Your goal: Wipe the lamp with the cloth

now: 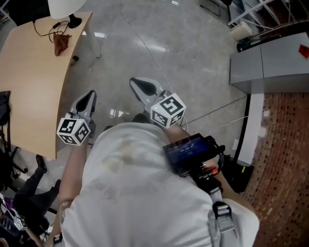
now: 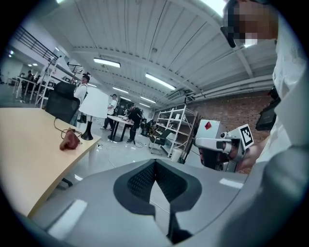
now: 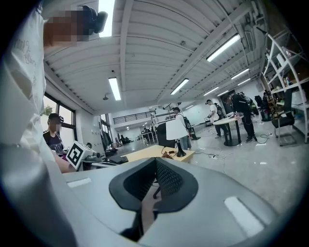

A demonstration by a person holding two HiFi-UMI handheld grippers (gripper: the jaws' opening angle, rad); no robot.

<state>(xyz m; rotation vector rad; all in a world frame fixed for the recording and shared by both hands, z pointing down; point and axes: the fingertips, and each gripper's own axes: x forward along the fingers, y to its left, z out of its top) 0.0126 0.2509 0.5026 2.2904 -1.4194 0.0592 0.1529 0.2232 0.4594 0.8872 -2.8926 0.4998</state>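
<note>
I hold my left gripper (image 1: 90, 95) and my right gripper (image 1: 136, 84) out in front of me, over the shiny grey floor (image 1: 183, 53). They sit side by side with a gap between them, and both point away from me. Each one has a white cube with black squares on it.

The fingers (image 2: 139, 181) of my left gripper are clenched. The tips meet and there is nothing between them. The fingers (image 3: 170, 179) of my right gripper are pressed together at the tips too, and they hold nothing.

The lamp (image 1: 67, 8) stands at the far end of the table (image 1: 29, 77). It has a white shade and a black foot. The cloth (image 1: 61, 43) is a small red-brown lump. It lies on the table just beside the lamp's foot, on the side nearer to me. A thin black cord (image 1: 44, 29) lies on the table by them. Both of my grippers are well apart from the lamp and the cloth.

In the left gripper view the lamp (image 2: 93, 103) and the cloth (image 2: 70, 140) show off to the left, on the pale wood table (image 2: 24, 149). My left gripper is close to the table's curved edge. My right gripper is farther out over the floor.
</note>
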